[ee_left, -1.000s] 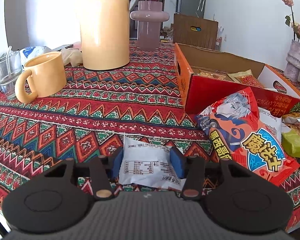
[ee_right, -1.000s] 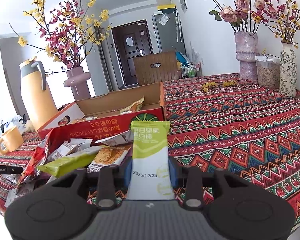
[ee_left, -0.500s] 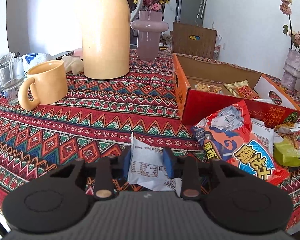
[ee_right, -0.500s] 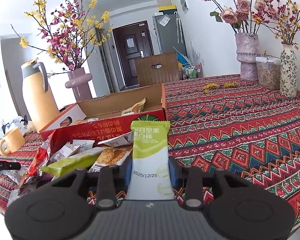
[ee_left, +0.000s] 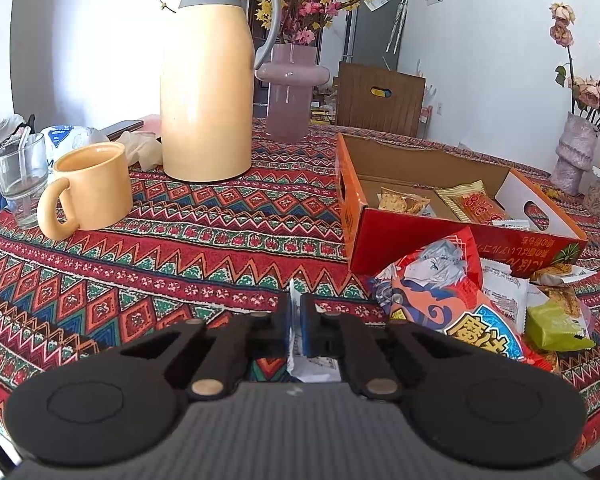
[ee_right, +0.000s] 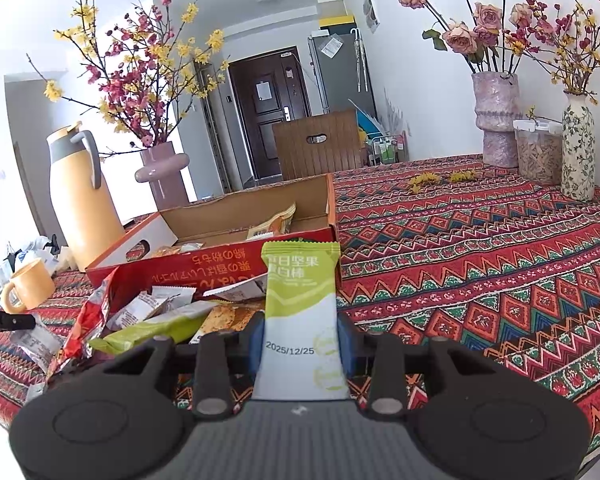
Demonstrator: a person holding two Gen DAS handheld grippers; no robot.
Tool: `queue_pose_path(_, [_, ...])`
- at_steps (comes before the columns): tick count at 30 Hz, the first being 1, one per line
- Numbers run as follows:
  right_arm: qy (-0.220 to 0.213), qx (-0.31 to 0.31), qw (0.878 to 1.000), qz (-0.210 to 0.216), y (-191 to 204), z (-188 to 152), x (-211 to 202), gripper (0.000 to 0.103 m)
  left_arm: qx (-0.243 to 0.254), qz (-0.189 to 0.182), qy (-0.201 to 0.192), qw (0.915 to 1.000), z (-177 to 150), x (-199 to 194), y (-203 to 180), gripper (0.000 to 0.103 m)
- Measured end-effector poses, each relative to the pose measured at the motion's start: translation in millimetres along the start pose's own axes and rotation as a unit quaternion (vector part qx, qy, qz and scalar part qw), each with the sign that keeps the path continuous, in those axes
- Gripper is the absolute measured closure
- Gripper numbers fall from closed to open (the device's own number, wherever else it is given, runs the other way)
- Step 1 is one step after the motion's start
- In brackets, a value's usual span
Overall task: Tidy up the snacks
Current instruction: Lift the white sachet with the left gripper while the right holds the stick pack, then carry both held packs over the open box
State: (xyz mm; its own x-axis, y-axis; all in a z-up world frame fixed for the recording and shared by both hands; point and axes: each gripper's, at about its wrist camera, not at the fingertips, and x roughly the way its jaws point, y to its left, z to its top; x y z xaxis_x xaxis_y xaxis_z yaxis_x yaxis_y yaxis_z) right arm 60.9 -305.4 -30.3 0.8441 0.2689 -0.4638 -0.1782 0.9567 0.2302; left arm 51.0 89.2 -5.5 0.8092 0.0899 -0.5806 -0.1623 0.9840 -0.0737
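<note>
My left gripper is shut on a white snack packet, squeezed into a thin fold between the blue pads, low over the patterned tablecloth. To its right lies a pile of snacks with a red cartoon bag and a green packet. Behind the pile stands the open red cardboard box with a few snacks inside. My right gripper is shut on a green-and-white snack bar, held upright in front of the same box.
A tan thermos, a tan mug and a glass stand at the left. A pink vase is behind them. Two flower vases and a clear jar line the far right edge.
The left jaws closed on the white packet, pinching it from a flat sheet into a narrow fold. The right gripper and its green bar stayed put.
</note>
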Motion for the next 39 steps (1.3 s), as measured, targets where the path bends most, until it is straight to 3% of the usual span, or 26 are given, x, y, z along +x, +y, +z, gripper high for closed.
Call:
queue_pose_path(24, [-0.02, -0.006, 1.0, 0.012, 8.0, 13.6, -3.4, 0.067, 0.025, -0.012, -0.053, 0.9982, 31.7, -22.9, -20.5, 0.1])
queue_pose_path(39, [-0.064, -0.021, 0.997, 0.044, 26.8, 74.5, 35.1, 0.067, 0.063, -0.051, -0.113, 0.9903, 95.9, -13.5, -77.7, 0.1])
